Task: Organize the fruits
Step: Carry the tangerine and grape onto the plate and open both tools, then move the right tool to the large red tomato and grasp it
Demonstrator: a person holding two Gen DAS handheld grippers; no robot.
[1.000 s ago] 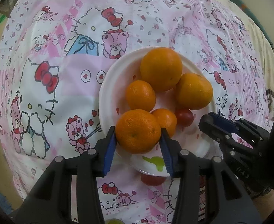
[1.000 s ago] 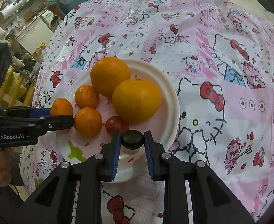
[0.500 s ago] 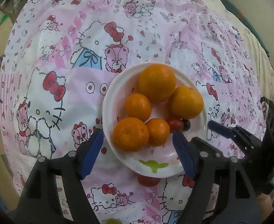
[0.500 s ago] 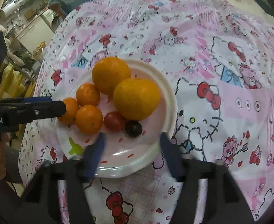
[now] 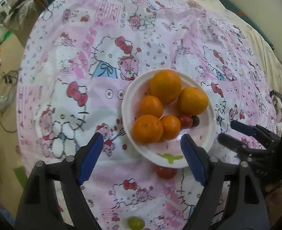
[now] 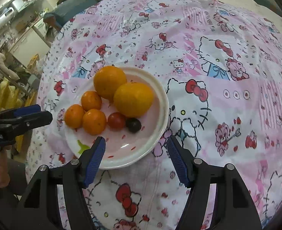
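A white plate (image 5: 126, 103) (image 6: 164, 103) on the Hello Kitty cloth holds two big oranges (image 5: 165, 86) (image 6: 133, 99), three mandarins (image 5: 147, 128) (image 6: 94, 121), a red cherry tomato (image 5: 185, 120) (image 6: 117, 120) and a dark grape (image 5: 195, 121) (image 6: 133, 125). My left gripper (image 5: 141, 140) (image 6: 44, 113) hovers over the plate's near rim, its jaws opening and clear of the nearest mandarin. My right gripper (image 6: 135, 140) (image 5: 228, 130) hangs open just short of the dark grape, touching nothing. Another red tomato (image 5: 165, 172) and a green grape (image 5: 136, 222) lie on the cloth.
The round table's edge curves along the left of both views, with a room full of furniture and clutter (image 6: 16, 38) beyond it. A person's hand (image 6: 0, 170) holds the left gripper. The patterned cloth (image 6: 227, 95) stretches far to the right of the plate.
The left gripper let go of the front mandarin and the right let go of the dark grape, which now lies on the plate. Both jaws spread wide and drew back, upward.
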